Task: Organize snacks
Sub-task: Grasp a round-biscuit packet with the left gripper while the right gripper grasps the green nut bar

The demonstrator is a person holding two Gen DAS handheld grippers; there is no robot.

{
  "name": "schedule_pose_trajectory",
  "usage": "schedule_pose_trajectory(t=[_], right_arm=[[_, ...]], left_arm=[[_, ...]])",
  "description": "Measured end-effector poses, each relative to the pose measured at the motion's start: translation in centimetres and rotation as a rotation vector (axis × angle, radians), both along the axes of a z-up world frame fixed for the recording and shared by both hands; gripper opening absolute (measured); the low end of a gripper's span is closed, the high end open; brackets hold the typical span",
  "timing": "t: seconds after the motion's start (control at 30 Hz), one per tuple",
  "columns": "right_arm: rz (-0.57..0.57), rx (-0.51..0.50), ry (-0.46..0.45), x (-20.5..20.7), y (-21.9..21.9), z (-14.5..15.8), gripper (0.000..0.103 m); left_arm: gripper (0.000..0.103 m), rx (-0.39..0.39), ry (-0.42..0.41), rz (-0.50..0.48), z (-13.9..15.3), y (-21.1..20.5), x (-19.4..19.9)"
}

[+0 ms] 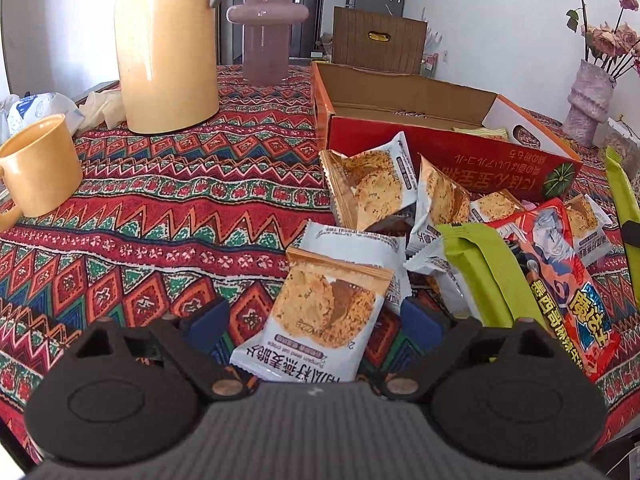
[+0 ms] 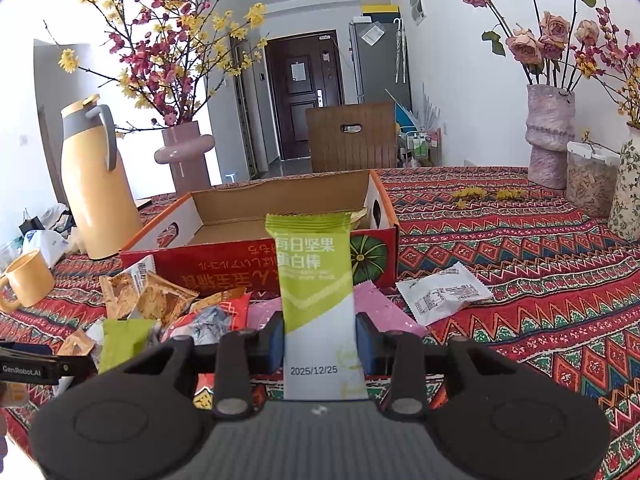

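My left gripper (image 1: 314, 320) stands open low over the patterned tablecloth. An oat crisp packet (image 1: 324, 300) lies between its blue pads (image 1: 208, 320), with a gap on each side. More oat crisp packets (image 1: 368, 188), a green bar (image 1: 480, 264) and a red comic-print packet (image 1: 560, 272) lie piled in front of the open red cardboard box (image 1: 380, 136). My right gripper (image 2: 320, 338) is shut on a green and white nut bar (image 2: 312, 264), held upright in front of the same box (image 2: 224, 256). The box shows a bare cardboard floor with yellowish packets at its far right corner.
A yellow thermos (image 1: 168, 48), a yellow mug (image 1: 40, 164) and a pink vase (image 1: 266, 28) stand left of the box. A pink packet (image 2: 380, 308) and a white packet (image 2: 444, 294) lie near the box front. A rose vase (image 2: 550, 136) and a lidded jar (image 2: 590, 180) stand at the right.
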State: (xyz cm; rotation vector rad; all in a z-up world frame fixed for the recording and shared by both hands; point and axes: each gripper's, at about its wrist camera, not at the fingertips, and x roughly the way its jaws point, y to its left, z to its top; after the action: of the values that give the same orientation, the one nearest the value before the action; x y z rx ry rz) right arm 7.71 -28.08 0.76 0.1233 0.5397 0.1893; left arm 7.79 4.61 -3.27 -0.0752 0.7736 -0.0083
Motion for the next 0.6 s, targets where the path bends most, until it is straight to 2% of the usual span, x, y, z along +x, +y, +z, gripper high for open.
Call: schedule_pose_trajectory(t=[0.03,0.17,0.23,0.6], right_arm=[[0.001,0.001,0.001,-0.1,0.0,0.0,0.036],[0.004,0.004,0.001,-0.2,0.1,0.0,0.036],[0.005,0.005,0.003,-0.3,0.1,-0.1,0.036],[0.007,0.011,0.004,-0.5,0.1,-0.1,0.036]], left_arm=[[0.081,-0.009,0.009,-0.004,-0.2,0.0,0.1],[0.064,-0.009,0.008,-0.017,-0.3,-0.1,0.1],[0.048,-0.006,0.003,-0.024,-0.2,-0.3,0.0],[0.043,0.01,-0.042,-0.026,0.9,-0.6,-1.0]])
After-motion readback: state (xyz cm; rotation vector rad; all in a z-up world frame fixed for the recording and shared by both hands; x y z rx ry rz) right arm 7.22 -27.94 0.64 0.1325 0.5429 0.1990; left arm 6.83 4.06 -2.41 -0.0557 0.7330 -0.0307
